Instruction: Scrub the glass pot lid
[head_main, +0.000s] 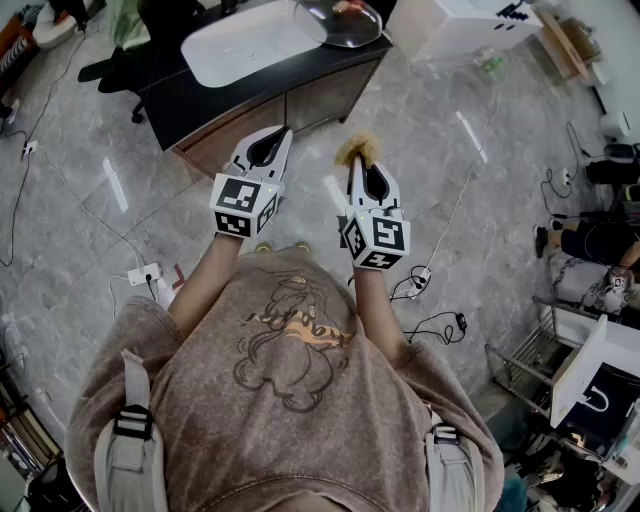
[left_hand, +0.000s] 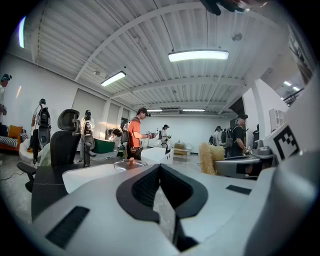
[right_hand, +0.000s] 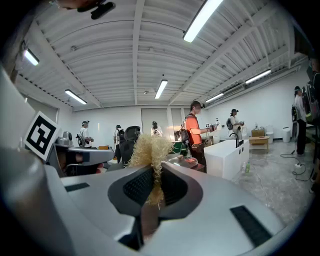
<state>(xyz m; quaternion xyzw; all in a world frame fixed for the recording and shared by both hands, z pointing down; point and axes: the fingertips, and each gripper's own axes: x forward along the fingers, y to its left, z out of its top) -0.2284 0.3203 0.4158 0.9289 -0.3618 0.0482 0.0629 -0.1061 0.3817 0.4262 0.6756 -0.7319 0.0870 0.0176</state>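
Glass pot lid (head_main: 338, 22): in the head view at 12 o'clock, lying on the white basin (head_main: 225, 50) set in a dark counter (head_main: 265, 100). Grey marbled floor (head_main: 480, 200) all round, with cables at 3 and 9 o'clock. Left gripper (head_main: 284, 133) and right gripper (head_main: 354, 165) are side by side short of the counter, well apart from the lid. A straw-coloured scrubber (head_main: 357, 148) sits at the right tip.

Left gripper view: jaws pressed together, nothing between. This view alone adds the room: ribbed white ceiling (left_hand: 165, 30), strip lights, people standing at the back.

Right gripper view: jaws pinching the scrubber, fibres fanning above them. Black chair (right_hand: 131, 136) at 12 o'clock behind.
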